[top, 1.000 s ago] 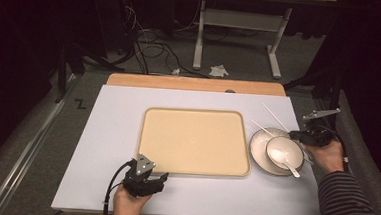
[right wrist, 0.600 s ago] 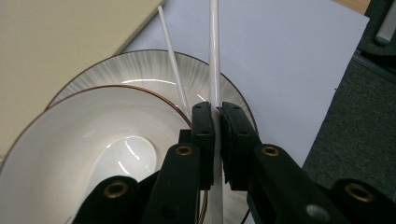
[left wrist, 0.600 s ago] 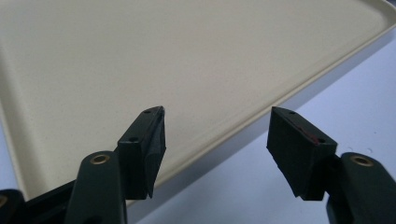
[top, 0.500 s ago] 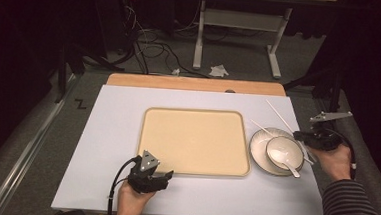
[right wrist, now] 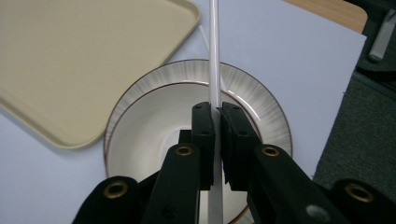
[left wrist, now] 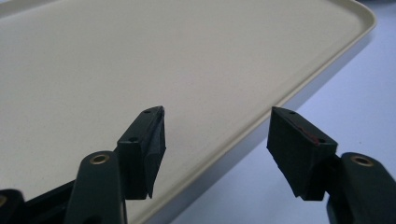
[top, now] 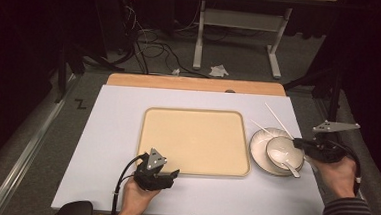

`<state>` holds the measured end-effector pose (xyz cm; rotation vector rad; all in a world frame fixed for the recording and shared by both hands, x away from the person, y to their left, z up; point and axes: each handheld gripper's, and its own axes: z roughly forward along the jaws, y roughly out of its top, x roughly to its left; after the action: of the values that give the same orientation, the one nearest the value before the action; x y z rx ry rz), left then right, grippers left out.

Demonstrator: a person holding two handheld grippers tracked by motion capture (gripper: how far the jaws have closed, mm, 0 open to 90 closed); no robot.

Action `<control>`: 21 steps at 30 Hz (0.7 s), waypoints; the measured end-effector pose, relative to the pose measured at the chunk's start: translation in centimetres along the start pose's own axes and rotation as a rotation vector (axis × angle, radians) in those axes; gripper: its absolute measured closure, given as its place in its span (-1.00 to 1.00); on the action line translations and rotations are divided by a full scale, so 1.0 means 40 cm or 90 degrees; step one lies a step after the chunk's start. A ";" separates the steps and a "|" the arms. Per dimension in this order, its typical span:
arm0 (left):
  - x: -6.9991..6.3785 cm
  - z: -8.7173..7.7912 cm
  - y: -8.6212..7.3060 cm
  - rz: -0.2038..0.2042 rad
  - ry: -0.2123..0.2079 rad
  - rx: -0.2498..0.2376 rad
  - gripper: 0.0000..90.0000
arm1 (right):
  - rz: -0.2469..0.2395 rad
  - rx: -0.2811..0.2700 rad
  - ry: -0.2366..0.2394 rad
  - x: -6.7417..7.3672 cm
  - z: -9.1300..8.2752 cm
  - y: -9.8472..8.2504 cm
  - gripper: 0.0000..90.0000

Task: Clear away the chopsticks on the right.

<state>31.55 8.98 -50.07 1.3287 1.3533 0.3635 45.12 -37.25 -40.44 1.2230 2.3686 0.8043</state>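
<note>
Chopstick (right wrist: 214, 56): you have this thin white stick pinched in your right gripper (right wrist: 216, 112). The jaws are pressed together on it, with no gap showing on either side. In the right gripper view it runs straight up from the pads, crosses the white bowl (right wrist: 140, 116) and the ribbed rim of the plate (right wrist: 187, 70) under that bowl, and carries on past them over the white table board (right wrist: 280, 56). Whether its far tip touches the board I cannot tell.

In the high view your right hand (top: 339, 172) sits at the right edge of the board, just beside the plate. A white spoon (top: 285, 161) lies in the bowl, and what looks like a second chopstick (top: 258, 126) rests by the plate's far left rim, though it is thin and faint there.

Your left gripper (left wrist: 217, 119) is spread wide with nothing between its jaws. It hovers at the near edge of the beige tray (left wrist: 140, 56): one jaw is over the tray's surface and the other over the board beyond the rim. The tray lies in the middle of the board, close to the left of the plate.
</note>
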 end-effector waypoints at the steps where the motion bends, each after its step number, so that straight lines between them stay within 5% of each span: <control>1: 0.000 0.001 0.001 0.005 -0.003 0.004 -0.17 | 0.003 -0.008 -0.001 0.003 -0.006 -0.002 0.92; 9: -0.012 0.018 0.003 0.010 -0.025 0.009 -0.16 | 0.003 -0.020 -0.005 0.050 -0.057 -0.018 0.92; 13: -0.021 0.022 0.000 0.032 -0.034 0.009 -0.16 | -0.004 -0.030 -0.002 0.089 -0.074 -0.024 0.92; 21: -0.023 0.031 0.005 0.028 -0.048 0.008 -0.16 | -0.025 -0.033 0.010 0.166 -0.086 -0.028 0.92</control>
<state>32.41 7.69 -49.84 1.3713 1.2670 0.3310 38.79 -33.41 -38.82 1.1496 2.3619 0.8590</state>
